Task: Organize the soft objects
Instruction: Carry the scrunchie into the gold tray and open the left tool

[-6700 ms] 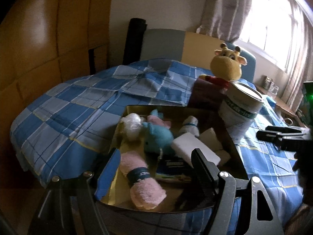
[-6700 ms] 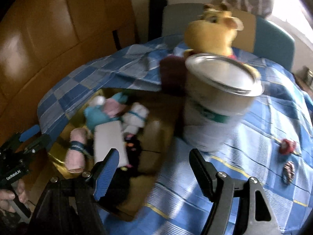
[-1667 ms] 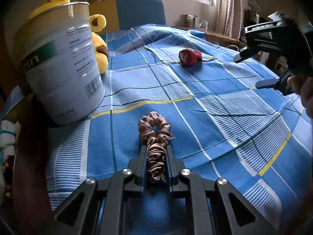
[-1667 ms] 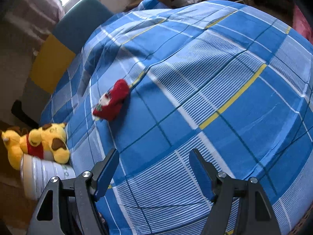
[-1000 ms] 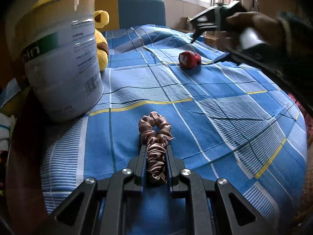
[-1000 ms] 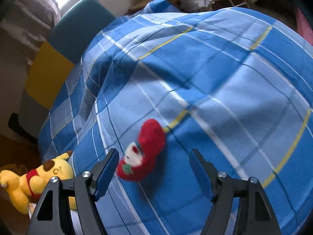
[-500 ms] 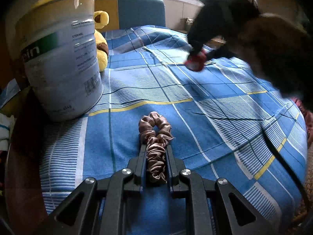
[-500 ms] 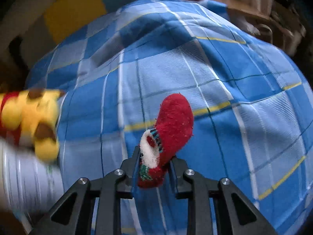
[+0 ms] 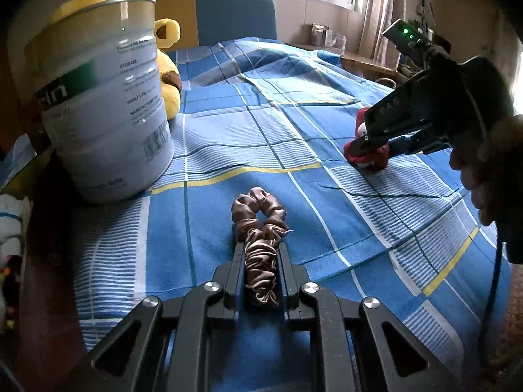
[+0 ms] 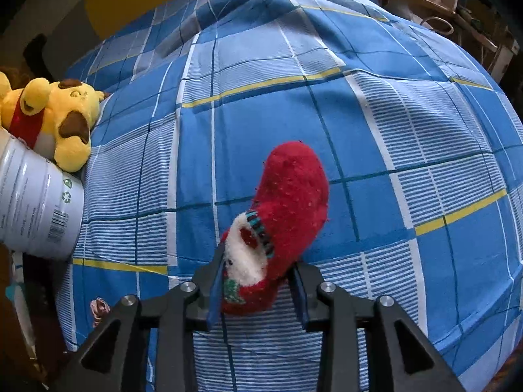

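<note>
A brown satin scrunchie [image 9: 243, 204] lies on the blue checked bedspread [image 9: 261, 114], and my left gripper [image 9: 260, 246] is shut on its near end. The scrunchie [image 10: 98, 308] also shows at the lower left of the right wrist view. A red sock [image 10: 291, 192] with a white fluffy cuff sits between the jaws of my right gripper [image 10: 258, 261], whose pads press its cuff end while the jaws are opening slightly. In the left wrist view the right gripper [image 9: 369, 145] holds the sock [image 9: 372, 161] low over the bedspread, with a person's hand [image 9: 490, 163] on its handle.
A tall white tin [image 9: 101, 104] stands left of the scrunchie, also seen as the tin [image 10: 32, 209] in the right wrist view. Yellow plush toys [image 10: 55, 121] lie behind it. A blue and yellow chair [image 9: 235, 16] stands beyond the bed. Soft items [image 9: 9, 222] show at the far left.
My right gripper came down on the red sock, shut on it, and carried it nearer and to the right. My left gripper and the scrunchie stayed still.
</note>
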A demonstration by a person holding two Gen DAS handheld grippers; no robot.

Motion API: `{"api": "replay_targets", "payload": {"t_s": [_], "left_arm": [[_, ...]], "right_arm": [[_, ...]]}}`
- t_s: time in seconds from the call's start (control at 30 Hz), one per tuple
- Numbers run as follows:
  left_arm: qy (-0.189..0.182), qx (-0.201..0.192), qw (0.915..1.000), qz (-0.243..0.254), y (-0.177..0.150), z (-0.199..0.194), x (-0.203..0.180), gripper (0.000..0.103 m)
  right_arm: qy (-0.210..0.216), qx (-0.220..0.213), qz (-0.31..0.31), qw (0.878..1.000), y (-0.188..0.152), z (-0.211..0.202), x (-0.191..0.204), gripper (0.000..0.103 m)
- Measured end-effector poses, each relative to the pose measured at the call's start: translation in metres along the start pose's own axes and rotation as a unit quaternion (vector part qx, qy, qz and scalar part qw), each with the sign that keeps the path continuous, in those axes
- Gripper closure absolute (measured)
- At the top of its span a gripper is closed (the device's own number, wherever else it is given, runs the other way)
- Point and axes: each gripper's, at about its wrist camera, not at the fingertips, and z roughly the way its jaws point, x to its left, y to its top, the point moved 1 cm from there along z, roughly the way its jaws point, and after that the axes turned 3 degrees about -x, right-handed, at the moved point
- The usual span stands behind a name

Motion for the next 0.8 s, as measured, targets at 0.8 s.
{"api": "replay_targets", "payload": {"t_s": [0.8], "left_arm": [[0.088,-0.090,0.9901,-0.063,0.019,-0.130,0.078,0.086]], "right_arm": [[-0.010,-0.016,-0.035,0.999,-0.004,0.003,0.013,0.067]]}}
